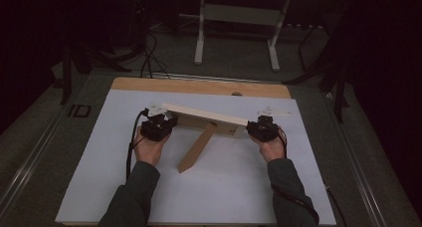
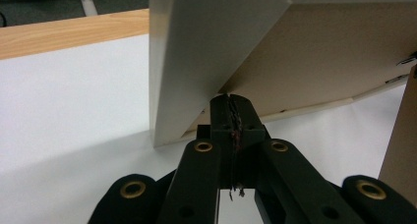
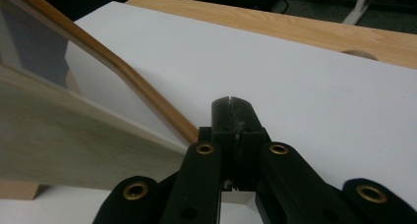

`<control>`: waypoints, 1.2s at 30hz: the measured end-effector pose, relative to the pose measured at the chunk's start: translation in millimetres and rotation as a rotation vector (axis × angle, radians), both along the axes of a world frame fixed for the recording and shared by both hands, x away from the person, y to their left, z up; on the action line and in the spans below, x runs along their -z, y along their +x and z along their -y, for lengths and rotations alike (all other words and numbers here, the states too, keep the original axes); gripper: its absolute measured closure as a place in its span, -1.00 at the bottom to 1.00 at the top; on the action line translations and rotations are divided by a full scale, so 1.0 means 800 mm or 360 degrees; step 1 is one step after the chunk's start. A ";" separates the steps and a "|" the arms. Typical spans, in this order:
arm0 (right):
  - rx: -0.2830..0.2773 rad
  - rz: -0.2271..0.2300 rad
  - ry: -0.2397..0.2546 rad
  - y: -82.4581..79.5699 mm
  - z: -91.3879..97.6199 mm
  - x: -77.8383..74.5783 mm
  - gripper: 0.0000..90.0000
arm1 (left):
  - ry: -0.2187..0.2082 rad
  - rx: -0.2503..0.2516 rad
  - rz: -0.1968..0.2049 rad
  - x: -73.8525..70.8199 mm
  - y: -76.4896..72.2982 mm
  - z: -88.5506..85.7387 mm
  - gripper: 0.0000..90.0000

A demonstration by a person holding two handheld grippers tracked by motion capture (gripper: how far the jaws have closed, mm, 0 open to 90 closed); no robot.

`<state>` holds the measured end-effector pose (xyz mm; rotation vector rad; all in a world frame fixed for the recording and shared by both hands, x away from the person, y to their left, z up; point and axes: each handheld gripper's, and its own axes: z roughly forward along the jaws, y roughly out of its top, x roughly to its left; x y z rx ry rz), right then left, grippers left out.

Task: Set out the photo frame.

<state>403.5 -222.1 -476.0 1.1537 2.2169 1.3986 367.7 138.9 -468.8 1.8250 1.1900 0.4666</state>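
A pale wooden picture frame (image 1: 204, 117) stands tilted on the white sheet, propped by a brown stand leg (image 1: 196, 150) that reaches toward me. My left gripper (image 1: 158, 126) sits at the frame's left end. Its jaws are shut with nothing between them, the tips (image 2: 231, 103) just under the frame's back edge (image 2: 196, 47). My right gripper (image 1: 262, 128) is at the frame's right end, also shut and empty, its tips (image 3: 231, 106) beside the frame's corner (image 3: 59, 130). Whether either gripper touches the frame I cannot tell.
A white sheet (image 1: 99, 162) covers most of the wooden tabletop (image 1: 199, 86), whose bare strip shows along the far edge. Beyond it stand a white desk frame (image 1: 239, 18) and floor cables (image 1: 147, 53). A metal rail (image 1: 30, 157) runs along the left.
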 end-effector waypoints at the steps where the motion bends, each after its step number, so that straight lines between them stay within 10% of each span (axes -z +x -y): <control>1: -0.0007 0.0002 0.0001 0.000 0.000 0.000 1.00 | 0.0003 -0.0001 0.0000 0.000 0.000 0.000 1.00; 36: -0.0122 0.0007 0.0039 -0.009 -0.002 -0.009 1.00 | -0.0005 0.0177 0.0059 -0.030 -0.006 0.047 1.00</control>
